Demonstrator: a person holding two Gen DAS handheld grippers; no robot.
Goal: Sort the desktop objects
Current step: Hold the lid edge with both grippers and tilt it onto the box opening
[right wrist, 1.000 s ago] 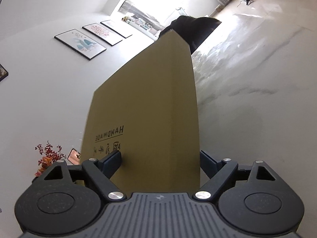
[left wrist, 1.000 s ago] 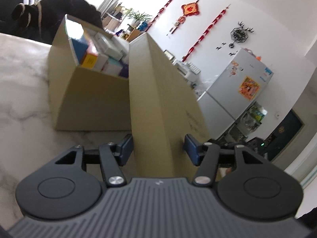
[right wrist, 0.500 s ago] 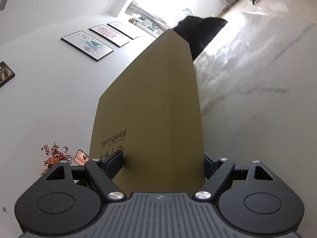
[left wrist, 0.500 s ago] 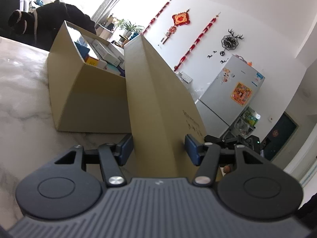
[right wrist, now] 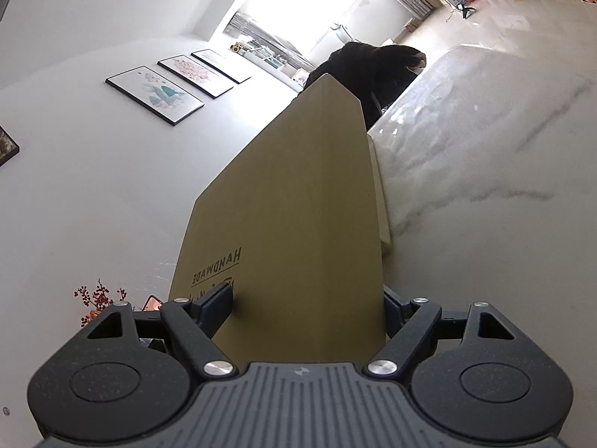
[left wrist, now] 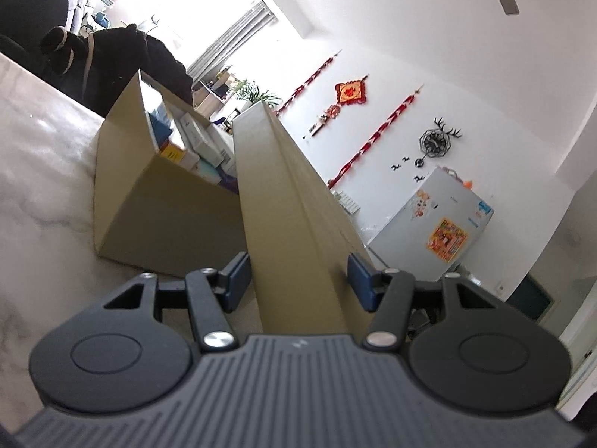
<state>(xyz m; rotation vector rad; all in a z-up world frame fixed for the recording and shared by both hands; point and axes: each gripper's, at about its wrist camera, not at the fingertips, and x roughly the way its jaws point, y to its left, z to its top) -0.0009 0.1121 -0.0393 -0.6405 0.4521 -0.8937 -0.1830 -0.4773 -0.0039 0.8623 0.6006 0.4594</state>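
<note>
A tan cardboard lid (left wrist: pixel 291 216), printed HANDMADE, is held up at a tilt between both grippers. My left gripper (left wrist: pixel 298 280) is shut on one end of it. My right gripper (right wrist: pixel 306 310) is shut on the other end of the lid (right wrist: pixel 298 205). An open cardboard box (left wrist: pixel 156 205) stands on the marble table (left wrist: pixel 41 194), to the left of the lid in the left wrist view. Several small product boxes (left wrist: pixel 194 145) lie inside it.
A dark chair with a black garment (left wrist: pixel 123 59) stands beyond the table's far edge. A white fridge (left wrist: pixel 433 231) and red wall hangings (left wrist: pixel 350 93) are at the right. Framed pictures (right wrist: pixel 156 93) hang on the wall in the right wrist view.
Both grippers have tilted and lifted the lid. The open box now looks farther off and lower in the left wrist view. The grips have not changed.
</note>
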